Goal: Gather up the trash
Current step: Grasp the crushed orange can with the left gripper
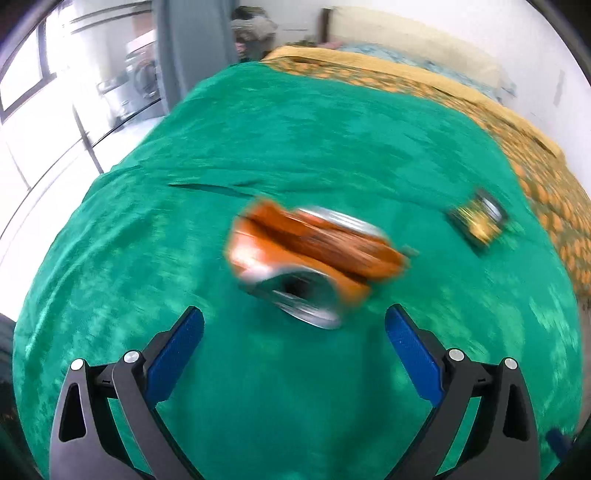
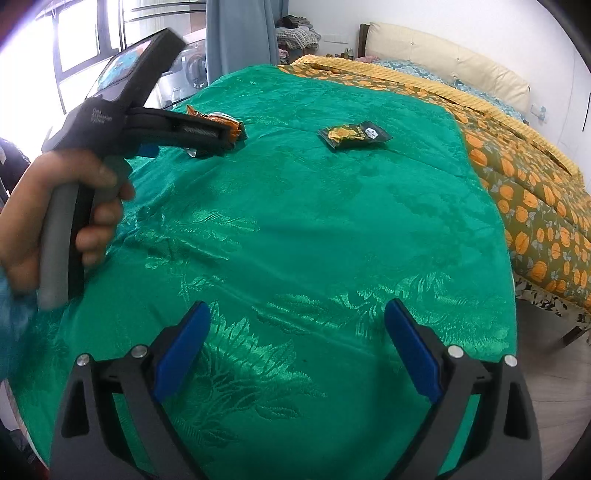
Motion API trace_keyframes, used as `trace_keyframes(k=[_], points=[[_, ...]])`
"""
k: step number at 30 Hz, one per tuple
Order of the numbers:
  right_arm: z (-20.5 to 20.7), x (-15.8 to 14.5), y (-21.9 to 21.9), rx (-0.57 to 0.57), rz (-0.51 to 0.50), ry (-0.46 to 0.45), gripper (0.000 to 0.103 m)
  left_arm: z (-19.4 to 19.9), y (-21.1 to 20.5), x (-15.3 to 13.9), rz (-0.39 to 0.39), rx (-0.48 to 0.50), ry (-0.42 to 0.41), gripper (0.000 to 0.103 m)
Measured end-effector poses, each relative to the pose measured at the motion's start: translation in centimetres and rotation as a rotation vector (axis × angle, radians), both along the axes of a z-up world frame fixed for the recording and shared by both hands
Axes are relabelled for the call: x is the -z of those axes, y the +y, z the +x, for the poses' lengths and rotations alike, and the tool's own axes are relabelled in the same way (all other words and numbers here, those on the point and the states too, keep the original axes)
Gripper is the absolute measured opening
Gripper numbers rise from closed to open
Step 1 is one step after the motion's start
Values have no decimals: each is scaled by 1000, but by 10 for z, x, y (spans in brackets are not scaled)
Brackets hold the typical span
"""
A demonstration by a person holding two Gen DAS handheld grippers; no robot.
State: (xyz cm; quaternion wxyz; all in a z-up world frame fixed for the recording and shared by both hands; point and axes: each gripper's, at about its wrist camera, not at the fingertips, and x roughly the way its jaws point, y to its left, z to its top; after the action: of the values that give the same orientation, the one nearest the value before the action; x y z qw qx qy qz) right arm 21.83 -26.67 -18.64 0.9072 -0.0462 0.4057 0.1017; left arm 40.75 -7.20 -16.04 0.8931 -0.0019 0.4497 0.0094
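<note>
An orange and silver snack wrapper [image 1: 314, 258] lies crumpled on the green bedspread [image 1: 258, 147], blurred, just beyond my left gripper [image 1: 295, 325], which is open and empty with the wrapper ahead of its blue pads. The wrapper also shows in the right wrist view [image 2: 218, 120], partly hidden behind the left gripper [image 2: 207, 138]. A yellow and black packet [image 1: 478, 219] lies further right; it also shows in the right wrist view [image 2: 352, 134]. My right gripper [image 2: 297, 328] is open and empty over the near bedspread [image 2: 314, 221].
An orange-patterned quilt [image 2: 535, 192] covers the bed's right side, with a cream headboard [image 2: 443, 55] behind. A window [image 2: 92, 44] and grey curtain [image 2: 240, 33] stand at the back left. Floor [image 2: 554, 387] shows at the right.
</note>
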Motion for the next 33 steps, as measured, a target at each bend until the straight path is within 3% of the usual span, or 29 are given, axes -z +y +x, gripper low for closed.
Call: trace_keyframes(k=[5, 8, 13, 18, 22, 26, 28, 30, 32, 33], points=[[1, 0, 2, -7, -5, 7, 92, 8, 49, -9, 14, -97, -14, 97], [1, 1, 4, -9, -19, 7, 92, -1, 67, -14, -30, -109, -28, 97], [1, 2, 5, -10, -33, 6, 92, -12, 44, -21, -116, 67, -48, 97], [-1, 1, 5, -6, -32, -2, 92, 16, 22, -32, -188, 30, -75, 97], [-2, 1, 5, -11, -30, -3, 92, 38, 9, -29, -146, -22, -67, 97], [-4, 0, 4, -16, -27, -4, 92, 62, 6, -10, -73, -73, 42, 97], [-5, 0, 4, -18, -23, -3, 92, 63, 10, -6, -59, -76, 53, 97], [-6, 0, 4, -20, -20, -2, 92, 59, 13, -5, -78, -49, 40, 79], [-5, -1, 4, -22, -19, -1, 92, 54, 15, -6, -84, -12, 32, 75], [-5, -1, 4, -21, -19, -1, 92, 49, 15, -8, -75, 11, 15, 67]])
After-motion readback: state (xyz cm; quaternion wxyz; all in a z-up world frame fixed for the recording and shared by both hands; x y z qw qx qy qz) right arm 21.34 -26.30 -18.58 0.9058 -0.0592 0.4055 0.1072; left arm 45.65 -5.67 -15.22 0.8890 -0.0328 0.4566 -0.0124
